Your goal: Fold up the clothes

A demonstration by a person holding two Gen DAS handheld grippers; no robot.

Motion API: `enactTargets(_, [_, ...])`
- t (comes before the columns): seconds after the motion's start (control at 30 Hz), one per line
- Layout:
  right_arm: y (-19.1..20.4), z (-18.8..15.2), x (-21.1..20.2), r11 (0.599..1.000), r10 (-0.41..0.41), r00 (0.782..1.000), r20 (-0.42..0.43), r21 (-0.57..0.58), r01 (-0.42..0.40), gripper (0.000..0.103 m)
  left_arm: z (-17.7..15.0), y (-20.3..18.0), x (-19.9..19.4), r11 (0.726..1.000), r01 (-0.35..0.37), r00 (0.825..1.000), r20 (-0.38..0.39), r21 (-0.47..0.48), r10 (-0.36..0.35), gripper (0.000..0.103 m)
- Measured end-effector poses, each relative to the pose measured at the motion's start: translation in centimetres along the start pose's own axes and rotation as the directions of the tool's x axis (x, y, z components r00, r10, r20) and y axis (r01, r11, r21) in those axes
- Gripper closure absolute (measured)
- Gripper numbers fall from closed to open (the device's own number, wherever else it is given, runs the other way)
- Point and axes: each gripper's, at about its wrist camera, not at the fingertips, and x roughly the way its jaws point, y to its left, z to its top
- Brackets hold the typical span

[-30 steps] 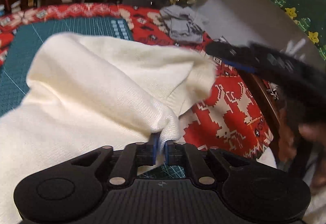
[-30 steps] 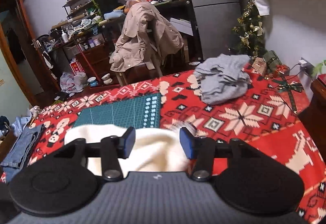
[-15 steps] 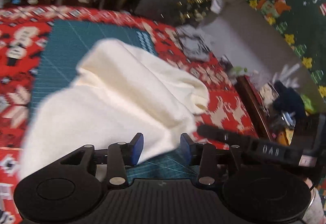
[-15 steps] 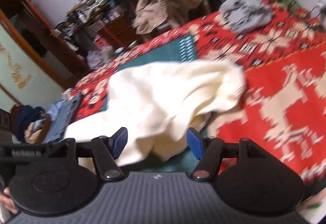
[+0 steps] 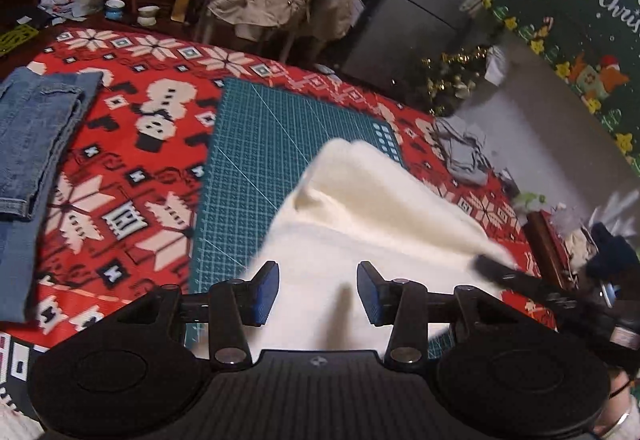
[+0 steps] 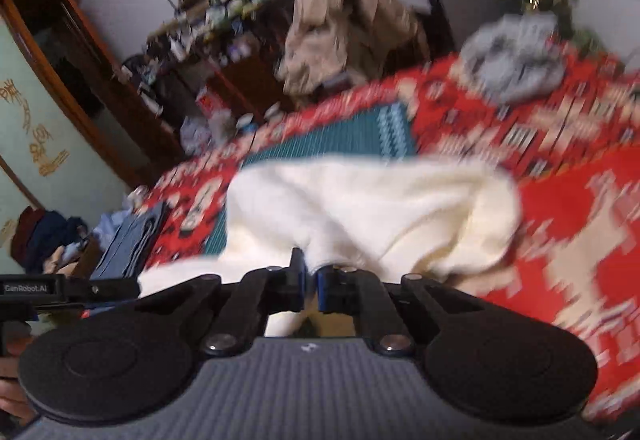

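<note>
Left gripper (image 5: pixel 317 290) is held open above the cream sweater (image 5: pixel 360 236), nothing pinched between its blue pads (image 5: pixel 266 292). Folded jeans (image 5: pixel 32 144) are seen at the far left of the surface, on the red patterned cloth (image 5: pixel 132 168). The sweater is bunched over the green cutting mat (image 5: pixel 260 160). Right gripper (image 6: pixel 311 286) has just been closing and is now clamped on a fold of the sweater's near edge. That grip is best kept firm while a matching edge is taken by the left, so the cloth can be pulled flat and evenly before folding.
</note>
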Motion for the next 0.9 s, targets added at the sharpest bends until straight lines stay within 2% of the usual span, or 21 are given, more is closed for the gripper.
enactTargets(0.17, [-2.7,3.2,-5.2,0.995,-0.100,0.989,0.108,0.001,0.101,0.099,0.8,0.2,0.7,1.000,-0.001,1.000,0.001,0.002,0.001,0.061])
enactTargets(0.37, [-8.7,3.7,-8.9,0.959,-0.282,0.948,0.145,0.066,0.275,0.099,1.1,-1.0,3.6,0.997,0.005,0.999,-0.034,0.072,-0.002,0.058])
enactTargets(0.47, [-11.2,3.3,-9.3,0.937,-0.339,0.930,0.140,0.135,0.321,0.099,1.0,-2.2,6.2,0.986,-0.009,0.997,-0.071,0.164,0.021,0.055])
enactTargets(0.57, [-12.9,2.1,-9.1,0.936,-0.328,0.936,0.130,0.179,0.303,0.099,0.7,-3.6,9.1,0.963,-0.004,0.993,-0.109,0.269,0.035,0.053])
enactTargets(0.67, [-12.7,2.0,-8.7,0.937,-0.334,0.933,0.133,0.152,0.314,0.099,0.7,-4.5,11.7,0.947,0.022,0.986,-0.165,0.320,0.033,0.053])
enactTargets(0.73, [-12.4,2.1,-8.6,0.940,-0.327,0.935,0.136,0.147,0.307,0.099,0.7,-4.9,12.8,0.943,0.029,0.983,-0.183,0.332,0.034,0.058])
enactTargets(0.8, [-12.1,2.2,-8.5,0.943,-0.318,0.938,0.138,0.146,0.298,0.099,0.9,-5.0,13.5,0.949,0.043,0.978,-0.205,0.312,0.024,0.098])
enactTargets(0.83, [-11.9,2.3,-8.5,0.945,-0.313,0.939,0.139,0.146,0.294,0.099,1.0,-5.0,13.7,0.954,0.049,0.975,-0.219,0.297,0.018,0.097])
enactTargets(0.9, [-11.2,2.7,-8.7,0.950,-0.298,0.945,0.139,0.138,0.279,0.099,1.4,-4.9,13.0,0.961,0.040,0.980,-0.197,0.274,0.015,0.098])
